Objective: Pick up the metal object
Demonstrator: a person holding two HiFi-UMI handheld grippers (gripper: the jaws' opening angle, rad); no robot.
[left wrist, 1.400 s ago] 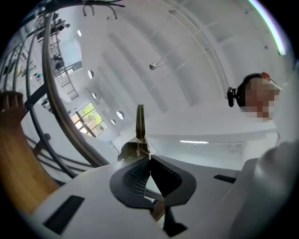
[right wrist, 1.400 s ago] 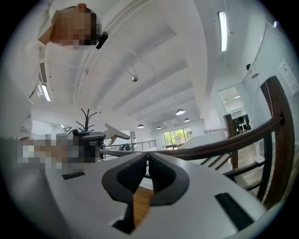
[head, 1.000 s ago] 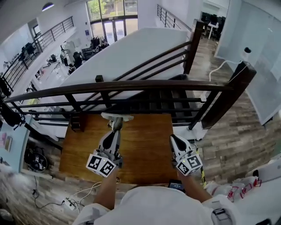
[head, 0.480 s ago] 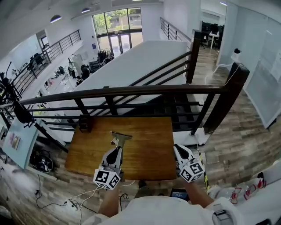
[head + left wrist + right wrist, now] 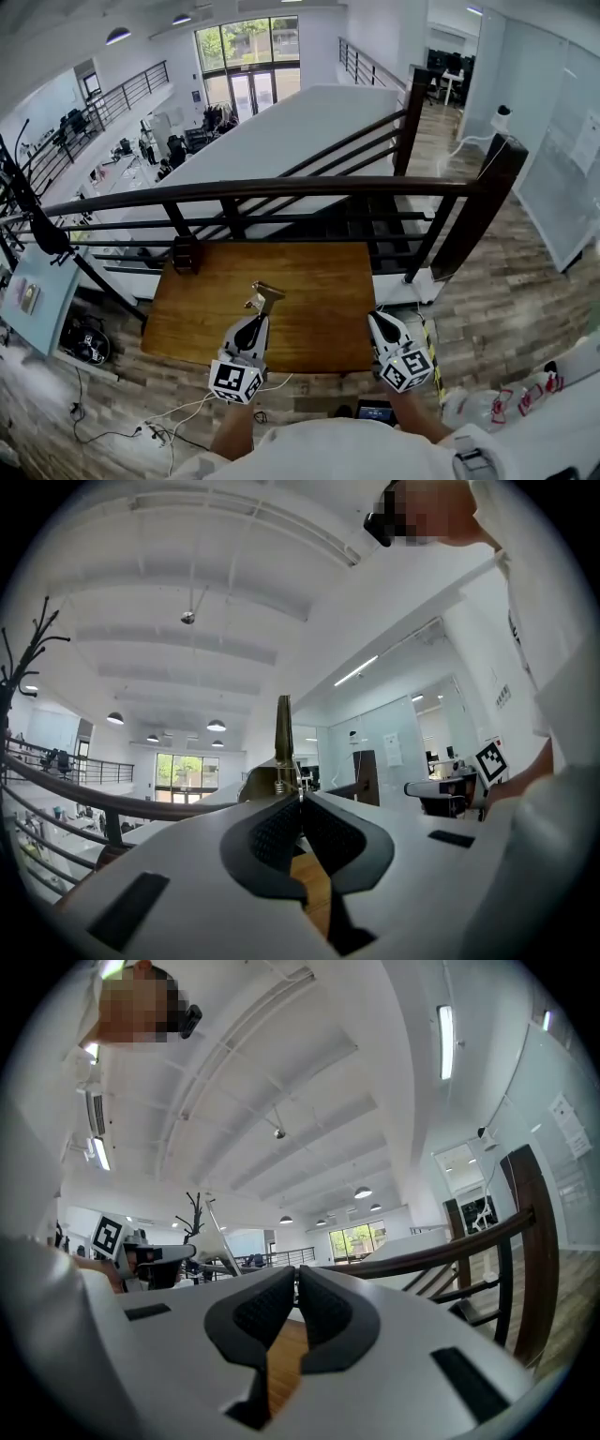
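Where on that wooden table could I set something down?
Most of the table is bare, from the railing to its middle. The near edge is crowded: left hand-held gripper holding the metal object, right hand-held gripper.

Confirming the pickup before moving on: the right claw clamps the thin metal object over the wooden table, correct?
No: the left claw clamps the thin metal object over the brown wooden table, as the left gripper view shows.
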